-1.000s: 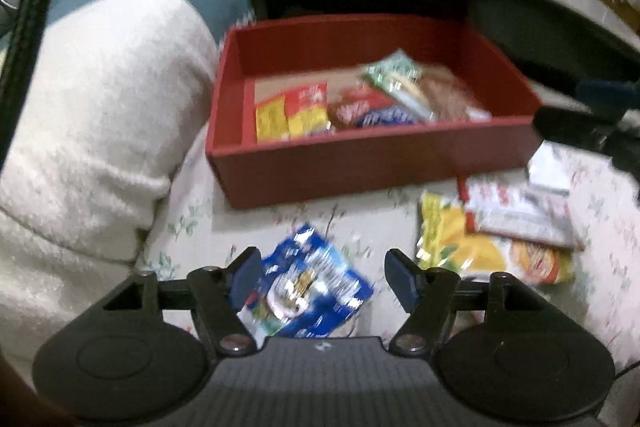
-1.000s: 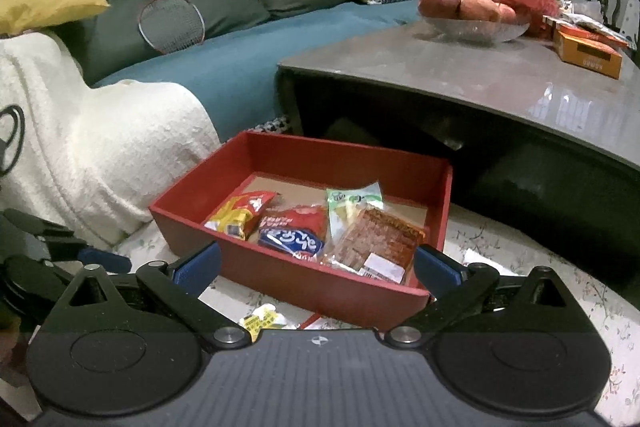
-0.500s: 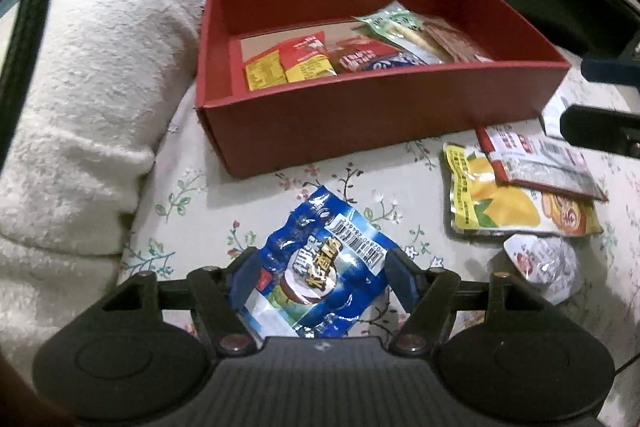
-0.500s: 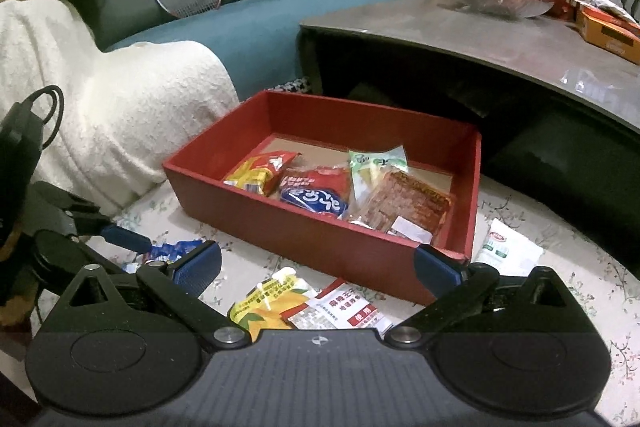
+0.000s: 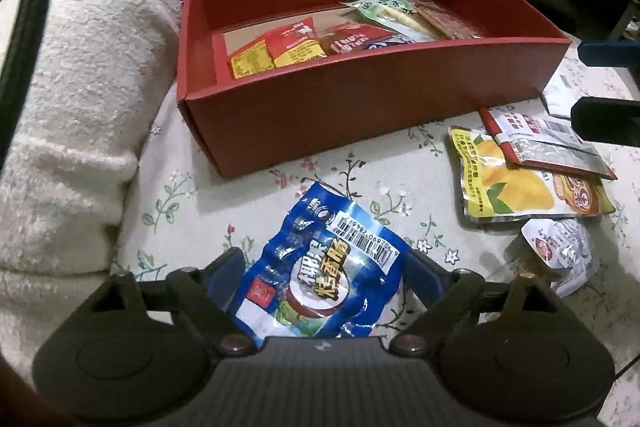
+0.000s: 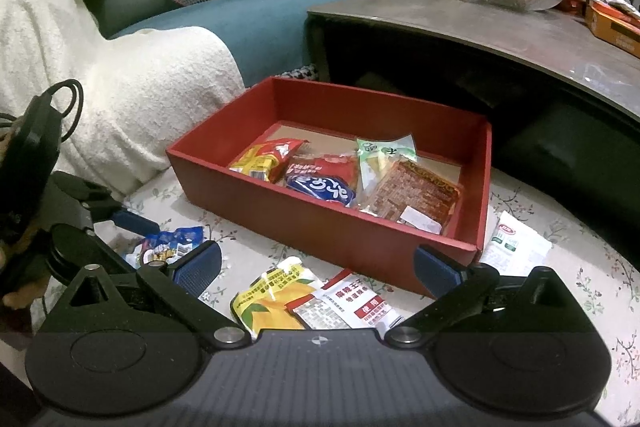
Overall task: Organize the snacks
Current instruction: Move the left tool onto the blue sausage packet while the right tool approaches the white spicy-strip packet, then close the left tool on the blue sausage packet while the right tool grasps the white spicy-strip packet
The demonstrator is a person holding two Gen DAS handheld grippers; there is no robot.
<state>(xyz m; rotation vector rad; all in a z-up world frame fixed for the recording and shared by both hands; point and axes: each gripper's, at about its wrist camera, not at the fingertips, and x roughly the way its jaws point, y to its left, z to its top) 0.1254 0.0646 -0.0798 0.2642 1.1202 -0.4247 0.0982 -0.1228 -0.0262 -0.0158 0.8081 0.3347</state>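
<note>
A red box (image 5: pixel 360 107) holds several snack packets and stands on the flowered cloth; it also shows in the right wrist view (image 6: pixel 320 227). A blue snack packet (image 5: pixel 324 267) lies on the cloth between the open fingers of my left gripper (image 5: pixel 324 275), which straddles it low down; I cannot tell if the pads touch it. It also shows in the right wrist view (image 6: pixel 170 243). My right gripper (image 6: pixel 316 267) is open and empty above a yellow mango packet (image 6: pixel 272 299) and a red-and-white packet (image 6: pixel 344 307).
A yellow mango packet (image 5: pixel 516 187), a red packet (image 5: pixel 536 143) and a small white packet (image 5: pixel 560 251) lie right of the blue one. A white packet (image 6: pixel 516 243) lies right of the box. A white blanket (image 5: pixel 72 87) is at left, a dark low table (image 6: pixel 500 39) behind.
My left gripper has come down and forward over the blue packet, which now lies between its fingers. My right gripper has dropped lower toward the packets in front of the box.
</note>
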